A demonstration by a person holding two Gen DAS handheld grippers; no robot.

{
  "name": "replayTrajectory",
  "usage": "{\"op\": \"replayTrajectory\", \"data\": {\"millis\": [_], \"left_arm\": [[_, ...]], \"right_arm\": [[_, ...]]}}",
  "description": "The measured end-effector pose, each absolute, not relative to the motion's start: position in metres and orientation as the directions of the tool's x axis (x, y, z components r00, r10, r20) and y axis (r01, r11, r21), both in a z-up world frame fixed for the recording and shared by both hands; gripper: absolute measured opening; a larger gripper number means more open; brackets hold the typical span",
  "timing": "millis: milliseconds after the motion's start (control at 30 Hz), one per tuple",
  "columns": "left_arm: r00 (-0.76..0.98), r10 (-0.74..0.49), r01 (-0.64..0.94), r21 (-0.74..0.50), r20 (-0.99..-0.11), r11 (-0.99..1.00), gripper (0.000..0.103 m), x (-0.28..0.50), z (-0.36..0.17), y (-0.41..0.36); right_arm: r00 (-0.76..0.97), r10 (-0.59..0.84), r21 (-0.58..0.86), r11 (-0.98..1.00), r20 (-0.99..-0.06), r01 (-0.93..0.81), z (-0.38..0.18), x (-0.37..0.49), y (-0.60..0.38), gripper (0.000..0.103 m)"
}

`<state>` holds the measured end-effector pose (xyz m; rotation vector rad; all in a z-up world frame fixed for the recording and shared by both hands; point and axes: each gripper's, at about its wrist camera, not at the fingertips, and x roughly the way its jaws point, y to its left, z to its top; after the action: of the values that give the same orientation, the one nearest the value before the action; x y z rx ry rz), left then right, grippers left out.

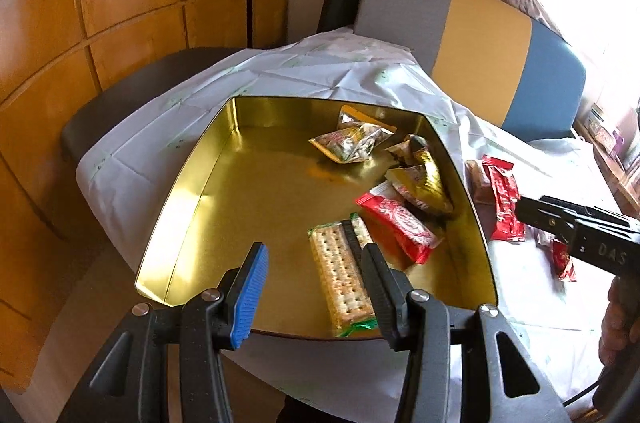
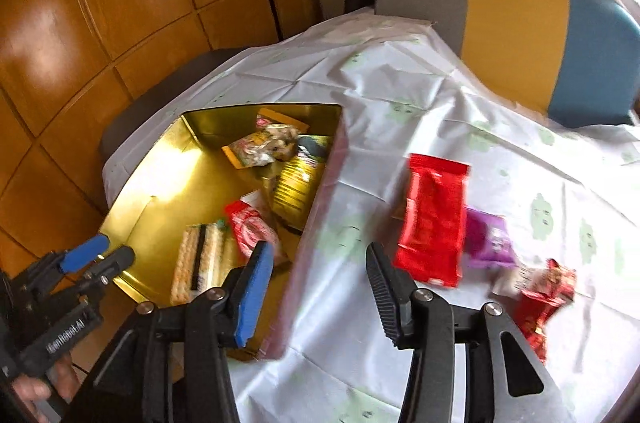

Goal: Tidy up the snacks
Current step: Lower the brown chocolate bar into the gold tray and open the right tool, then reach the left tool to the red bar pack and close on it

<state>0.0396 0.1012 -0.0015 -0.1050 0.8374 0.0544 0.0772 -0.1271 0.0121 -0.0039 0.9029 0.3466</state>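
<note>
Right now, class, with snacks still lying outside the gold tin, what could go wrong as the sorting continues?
1. The right gripper hangs open over the tin's side wall; reaching from here it may knock the tin.
2. The red wrapper partly covers the purple packet; one grab could drag both.
3. The wrinkled plastic tablecloth may bunch and shift loose snacks.
4. The left gripper is open over the cracker pack and could press on it.
</note>
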Motion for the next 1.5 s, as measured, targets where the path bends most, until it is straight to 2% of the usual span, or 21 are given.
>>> {"op": "replayTrajectory", "data": {"millis": [67,700,1000,1167,1333,1500], "left_arm": [[0.67,0.003,-0.077,-0.066,-0.742,0.995,0.049,0.038,0.0,0.097],[0.666,-0.033,0.042,-0.007,-0.745,0.999,0.049,0.035,0.005,0.05],[0.66,-0.068,0.112,0.009,-0.748,0.994,0.049,0.041,0.008,0.025],[0.643,-0.14,0.196,-0.015,-0.753,0.98,0.049,0.048,0.014,-0.002],[0.602,-0.227,0.287,-0.058,-0.766,0.956,0.049,0.064,0.017,-0.04],[0.55,-0.261,0.326,-0.084,-0.794,0.942,0.051,0.088,0.009,-0.074]], "right_arm": [[0.576,0.277,0.133,0.951,-0.769,-0.279,0.012,0.073,-0.138,0.054],[0.614,0.132,0.092,0.991,-0.778,-0.097,0.009,0.056,-0.252,0.054],[0.627,0.019,0.021,1.0,-0.779,-0.003,0.017,0.058,-0.313,0.061],[0.61,-0.057,0.011,0.994,-0.79,0.107,0.004,0.062,-0.357,0.063],[0.566,-0.075,0.06,0.974,-0.821,0.217,-0.014,0.063,-0.386,0.063],[0.594,-0.039,0.111,0.971,-0.803,0.214,-0.009,0.066,-0.388,0.063]]}}
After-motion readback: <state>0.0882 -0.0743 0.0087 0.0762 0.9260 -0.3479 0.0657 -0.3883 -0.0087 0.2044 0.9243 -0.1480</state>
